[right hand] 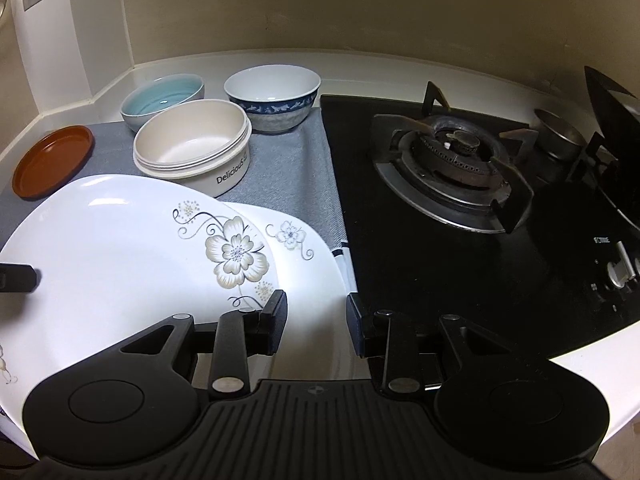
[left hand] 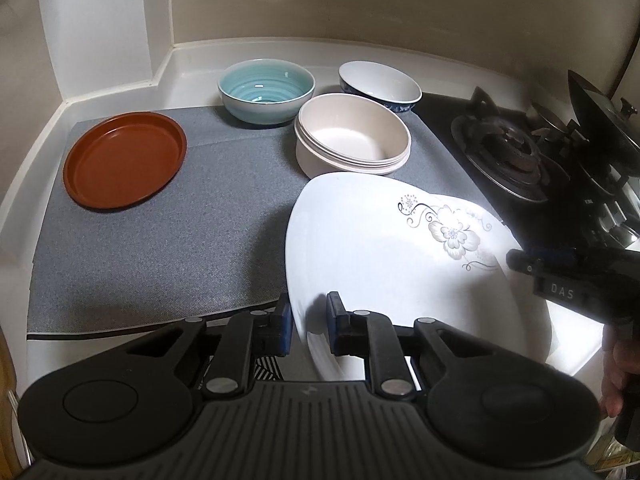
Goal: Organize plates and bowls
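Gripping the near rim of the top white floral plate (left hand: pixel 400 248), your left gripper (left hand: pixel 309 320) has its two pads pinched on that rim, one above and one beneath; the plate sits tilted, its far edge near the cream bowl stack (left hand: pixel 352 136) and its rim raised off a second floral plate (right hand: pixel 296 248) lying under it; take the grey mat (left hand: pixel 168 232) as your landmark, for both plates rest on its near right part, beside the black gas hob (right hand: pixel 440 248) that borders the mat on the right; your right gripper (right hand: pixel 317 320) hangs over the right edge of the lower plate with its jaws spread and nothing between them, the left finger above the white surface, the right finger (right hand: pixel 356 328) at the hob's edge; whether either finger touches the plate you cannot tell from here; in the left wrist view that same gripper shows as a dark body at the right margin, held by a hand (left hand: pixel 616 376); on the mat's left side lies a brown plate (left hand: pixel 124 160), well apart from the white ones; at the mat's far edge stands a teal bowl (left hand: pixel 266 92), and just right of it a blue-patterned bowl (left hand: pixel 380 86); the cream stack, marked "Delicious", stands on the mat in front of those two, between them and the floral plates.
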Motion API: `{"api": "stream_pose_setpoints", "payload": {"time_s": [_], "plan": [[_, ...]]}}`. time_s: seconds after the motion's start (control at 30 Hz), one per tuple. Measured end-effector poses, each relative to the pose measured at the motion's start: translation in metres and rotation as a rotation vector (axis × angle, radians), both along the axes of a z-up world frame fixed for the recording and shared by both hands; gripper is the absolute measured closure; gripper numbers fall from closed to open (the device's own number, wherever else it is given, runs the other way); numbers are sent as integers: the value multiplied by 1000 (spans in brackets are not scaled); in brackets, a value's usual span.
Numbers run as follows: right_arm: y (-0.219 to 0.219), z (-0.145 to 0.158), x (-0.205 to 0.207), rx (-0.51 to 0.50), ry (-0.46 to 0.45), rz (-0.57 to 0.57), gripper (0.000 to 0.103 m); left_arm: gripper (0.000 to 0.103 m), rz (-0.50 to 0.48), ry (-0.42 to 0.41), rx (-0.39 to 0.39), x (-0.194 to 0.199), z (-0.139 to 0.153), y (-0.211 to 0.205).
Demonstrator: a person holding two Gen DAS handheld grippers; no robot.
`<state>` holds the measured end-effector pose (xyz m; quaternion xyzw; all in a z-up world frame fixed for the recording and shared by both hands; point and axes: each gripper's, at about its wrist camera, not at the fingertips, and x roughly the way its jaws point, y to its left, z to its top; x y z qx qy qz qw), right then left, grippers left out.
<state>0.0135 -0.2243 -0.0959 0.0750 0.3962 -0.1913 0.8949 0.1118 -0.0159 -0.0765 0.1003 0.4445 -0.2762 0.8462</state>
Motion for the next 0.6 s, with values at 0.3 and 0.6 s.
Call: {"api": "stream_pose_setpoints", "payload": {"time_s": [0.3, 0.6], "plan": [[-7, -4, -1, 68, 16, -17, 61, 84, 0, 20, -10, 3, -3, -2], [-7, -8, -1, 102, 37, -13, 59, 84, -12, 46, -27, 3, -9, -10]]}}
